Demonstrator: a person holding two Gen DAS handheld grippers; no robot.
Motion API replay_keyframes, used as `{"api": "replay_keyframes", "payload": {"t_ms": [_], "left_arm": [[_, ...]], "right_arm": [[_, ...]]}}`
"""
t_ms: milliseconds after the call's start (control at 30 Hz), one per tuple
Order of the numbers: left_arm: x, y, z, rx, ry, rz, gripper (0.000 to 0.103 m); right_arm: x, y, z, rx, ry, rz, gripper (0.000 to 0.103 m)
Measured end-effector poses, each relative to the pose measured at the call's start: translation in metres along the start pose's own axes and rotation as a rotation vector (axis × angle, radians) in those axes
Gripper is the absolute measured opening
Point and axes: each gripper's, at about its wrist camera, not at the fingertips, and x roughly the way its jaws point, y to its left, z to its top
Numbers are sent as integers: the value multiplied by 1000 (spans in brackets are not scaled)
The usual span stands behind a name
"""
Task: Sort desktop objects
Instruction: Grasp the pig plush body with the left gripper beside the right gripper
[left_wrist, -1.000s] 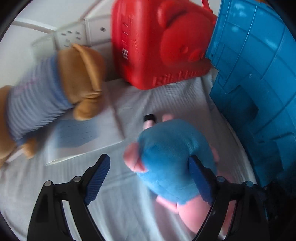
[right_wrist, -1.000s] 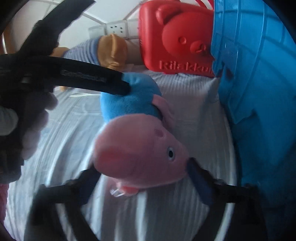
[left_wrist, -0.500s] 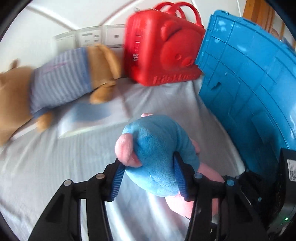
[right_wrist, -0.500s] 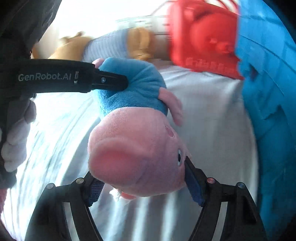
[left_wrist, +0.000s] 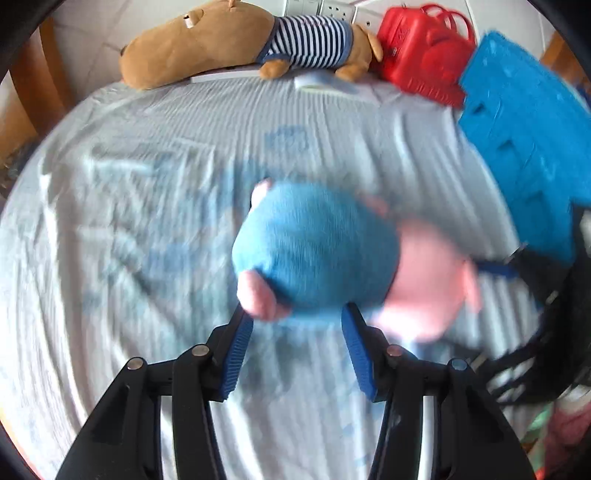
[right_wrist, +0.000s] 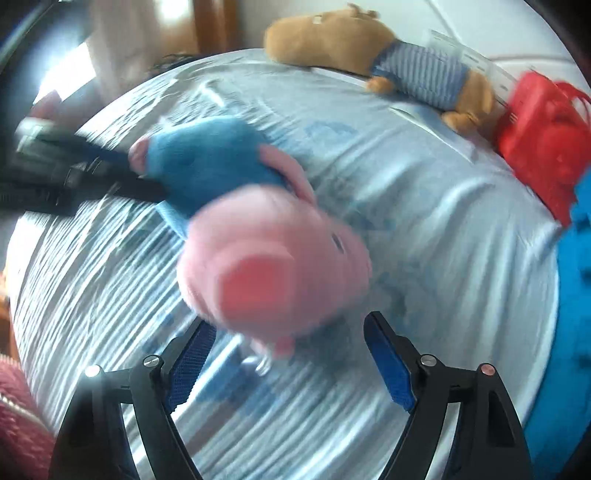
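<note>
Clearly both grippers share one load. The left gripper (left_wrist: 297, 328) has its blue pads closed on the rear of the pig plush (left_wrist: 317, 254), squeezing its blue-clad body. The right gripper (right_wrist: 290, 339) frames the pink head; its jaws are opening at this moment, the head between them, and blur keeps me from telling whether the pads press.

Two holds suit a floppy toy, probably so neither end sags. It hangs above the pale striped cloth (left_wrist: 129, 221), mid-table and off the surface. Its long axis runs from one gripper to the other, snout toward the right wrist camera, feet end toward the left gripper.

Beyond, a brown striped-shirt plush (left_wrist: 229, 44), a red case (left_wrist: 424, 51) and a blue bin (left_wrist: 524, 147) line the far edge.
</note>
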Motion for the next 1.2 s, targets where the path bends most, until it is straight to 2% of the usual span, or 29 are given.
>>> {"api": "replay_keyframes", "payload": {"t_ms": [100,300,367,433,467,700,967,1200], "left_arm": [[-7,0,-19,37,-9,44,49],[-24,2,-32,100,-50,105,50],[-29,2,-29,133,-77,99,59],[-36,1,-25,161,-102,87,80],[-36,1,-21,169,-108,88,83],[-13,8,3,220,-96,118,84],[14,12,23,250,-120,-8,84],[33,4,42,261,-118,-76,84]], "right_arm": [[-15,-10,-9,135,-25,-7,83],[-43,-18,-29,389,-91,46,83],[-47,-18,-34,444,-103,54,84],[-50,-15,-37,480,-108,65,91],[-50,-13,-36,495,-109,69,95],[-30,-14,-16,574,-124,77,94],[8,-26,3,657,-109,148,94],[31,-40,14,662,-99,130,92]]}}
